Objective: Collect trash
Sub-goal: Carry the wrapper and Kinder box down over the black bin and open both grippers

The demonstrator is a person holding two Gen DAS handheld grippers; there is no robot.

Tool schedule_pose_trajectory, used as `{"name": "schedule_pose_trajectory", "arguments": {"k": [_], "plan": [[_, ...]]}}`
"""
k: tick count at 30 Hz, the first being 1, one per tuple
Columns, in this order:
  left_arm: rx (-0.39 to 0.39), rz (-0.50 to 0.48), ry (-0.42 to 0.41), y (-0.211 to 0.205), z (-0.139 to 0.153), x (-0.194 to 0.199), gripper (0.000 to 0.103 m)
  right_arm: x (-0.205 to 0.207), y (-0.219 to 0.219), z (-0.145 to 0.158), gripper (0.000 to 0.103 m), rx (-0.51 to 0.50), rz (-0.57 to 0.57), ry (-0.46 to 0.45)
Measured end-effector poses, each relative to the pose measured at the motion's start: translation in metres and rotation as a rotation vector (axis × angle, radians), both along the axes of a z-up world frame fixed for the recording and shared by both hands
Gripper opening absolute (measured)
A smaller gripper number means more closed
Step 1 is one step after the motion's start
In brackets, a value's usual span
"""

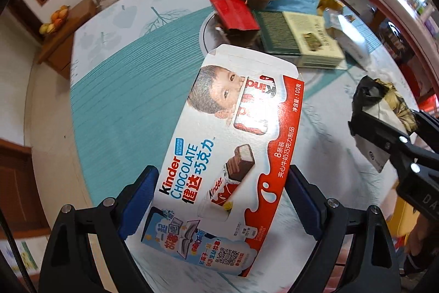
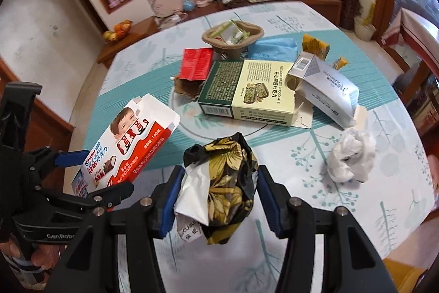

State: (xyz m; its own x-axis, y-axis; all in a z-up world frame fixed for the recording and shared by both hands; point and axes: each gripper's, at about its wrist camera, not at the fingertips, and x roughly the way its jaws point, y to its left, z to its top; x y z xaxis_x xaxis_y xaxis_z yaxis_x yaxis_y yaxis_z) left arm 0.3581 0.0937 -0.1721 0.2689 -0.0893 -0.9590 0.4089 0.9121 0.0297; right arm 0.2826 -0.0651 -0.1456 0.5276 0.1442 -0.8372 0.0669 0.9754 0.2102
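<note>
**A:** Above the round table with the teal-and-white patterned cloth [image 2: 131,78], both grippers are loaded. The left gripper [image 1: 219,199] is clamped across the flat white-and-red cardboard Kinder chocolate box [image 1: 236,144], lifted clear of the cloth. The right gripper [image 2: 216,197] is squeezed onto the crumpled black-and-gold floral wrapper with white lining [image 2: 222,183].

**B:** So how far along is the collecting?

**A:** Early to midway, I'd judge. Two pieces are in hand, none visibly binned; no bin shows.

**B:** What's left on the table?

**A:** One green-and-cream pistachio chocolate carton [image 2: 247,89], one opened silver-white carton [image 2: 326,87], one red folded card packet [image 2: 196,63], one crumpled white tissue wad [image 2: 351,158], one blue plastic pack [image 2: 274,47], and yellow packet scraps [image 2: 315,45], two as far as I can tell. One tan pulp tray [image 2: 216,45] holds small sachets, too jumbled to count.
</note>
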Motion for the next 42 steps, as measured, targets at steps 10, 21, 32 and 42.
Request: {"name": "schedule_pose_trajectory", "arguments": {"k": [10, 21, 32, 42], "plan": [[-0.021, 0.174, -0.107, -0.041, 0.039, -0.130, 0.091, -0.094, -0.035, 0.031, 0.053, 0.014, 0.199, -0.097], [-0.050, 0.237, -0.011, -0.083, 0.018, -0.249, 0.091, -0.190, -0.081, 0.011, 0.053, 0.103, 0.228, 0.004], [-0.036, 0.192, 0.180, -0.096, -0.073, -0.316, 0.091, -0.245, -0.104, -0.108, 0.053, 0.171, 0.111, 0.268], [0.002, 0.165, 0.319, -0.103, -0.216, -0.321, 0.091, -0.260, -0.102, -0.243, 0.054, 0.207, -0.023, 0.401]]}}
